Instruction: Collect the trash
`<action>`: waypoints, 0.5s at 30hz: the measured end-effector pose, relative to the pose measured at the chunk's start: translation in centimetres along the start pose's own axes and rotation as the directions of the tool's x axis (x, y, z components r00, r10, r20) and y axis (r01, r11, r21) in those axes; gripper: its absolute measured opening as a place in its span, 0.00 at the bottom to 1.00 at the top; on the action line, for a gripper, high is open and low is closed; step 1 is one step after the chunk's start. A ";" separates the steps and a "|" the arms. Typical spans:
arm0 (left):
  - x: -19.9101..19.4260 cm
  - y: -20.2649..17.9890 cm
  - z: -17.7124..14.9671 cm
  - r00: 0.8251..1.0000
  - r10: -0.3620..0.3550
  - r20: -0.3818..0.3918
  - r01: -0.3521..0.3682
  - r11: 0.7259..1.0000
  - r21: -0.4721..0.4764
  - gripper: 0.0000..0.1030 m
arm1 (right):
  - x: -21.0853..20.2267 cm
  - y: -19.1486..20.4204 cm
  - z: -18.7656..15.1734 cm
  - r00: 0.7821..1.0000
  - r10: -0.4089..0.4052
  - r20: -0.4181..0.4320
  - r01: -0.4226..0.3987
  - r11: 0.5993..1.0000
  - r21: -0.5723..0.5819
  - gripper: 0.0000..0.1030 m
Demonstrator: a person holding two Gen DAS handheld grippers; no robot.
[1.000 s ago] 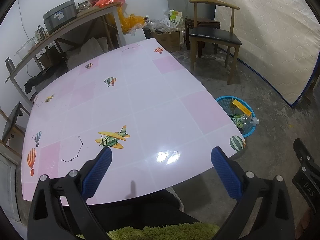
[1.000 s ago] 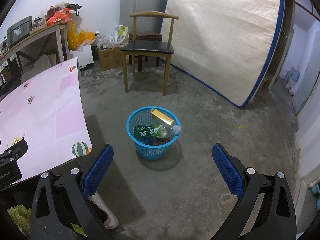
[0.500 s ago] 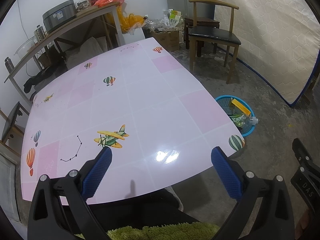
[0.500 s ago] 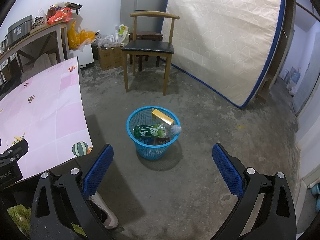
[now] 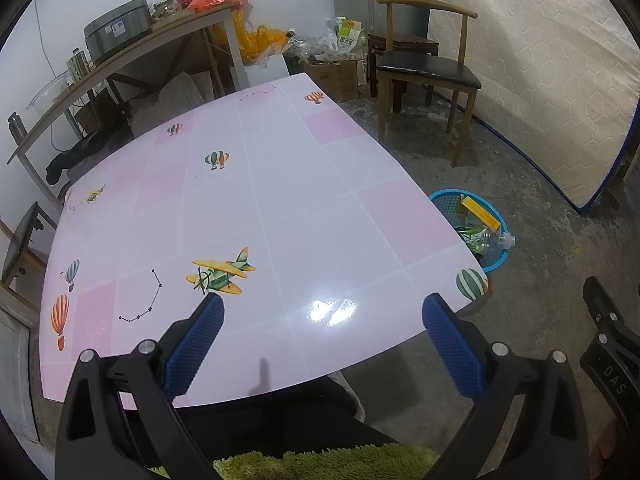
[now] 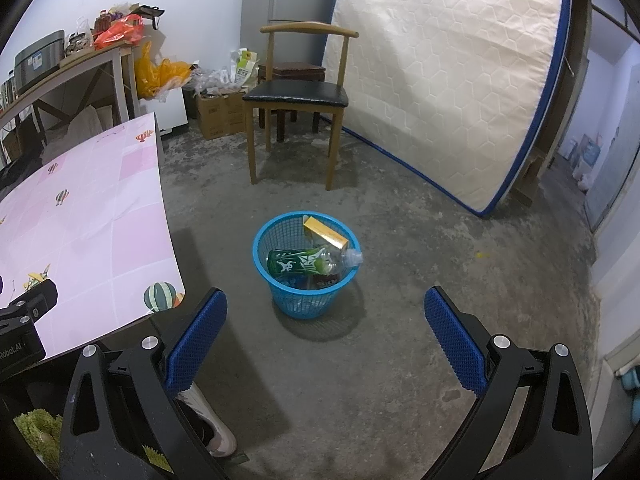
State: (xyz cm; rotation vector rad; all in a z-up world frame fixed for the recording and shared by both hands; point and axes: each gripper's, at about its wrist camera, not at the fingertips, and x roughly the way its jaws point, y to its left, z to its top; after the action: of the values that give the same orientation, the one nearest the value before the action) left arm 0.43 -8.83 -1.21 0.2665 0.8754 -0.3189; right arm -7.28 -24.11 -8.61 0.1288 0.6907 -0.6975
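Observation:
A blue mesh basket stands on the concrete floor beside the table's right corner. Inside lie a green-labelled plastic bottle and a yellow box; the basket also shows past the table edge in the left wrist view. My right gripper hangs open above the floor, just short of the basket, holding nothing. My left gripper is open over the near edge of the pink table, also holding nothing. No loose trash shows on the tabletop.
A wooden chair with a black seat stands behind the basket. A mattress leans on the right wall. A cluttered shelf and cardboard boxes line the back. A shoe is on the floor below me.

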 end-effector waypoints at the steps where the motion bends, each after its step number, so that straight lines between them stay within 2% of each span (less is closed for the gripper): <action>1: 0.0 0.0 0.0 1.000 0.000 0.000 0.000 1.000 0.000 0.95 | 0.0 0.0 0.0 1.000 0.000 0.000 0.000 1.000 0.000 0.92; 15: 0.1 -0.2 -0.1 1.000 -0.010 -0.007 0.010 1.000 0.000 0.95 | 0.1 0.0 0.1 1.000 -0.001 0.000 0.001 1.000 0.000 0.92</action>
State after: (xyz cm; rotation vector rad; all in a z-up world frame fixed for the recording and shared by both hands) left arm 0.37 -8.97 -1.39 0.2632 0.8835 -0.3272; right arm -7.23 -24.18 -8.59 0.1282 0.6905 -0.6988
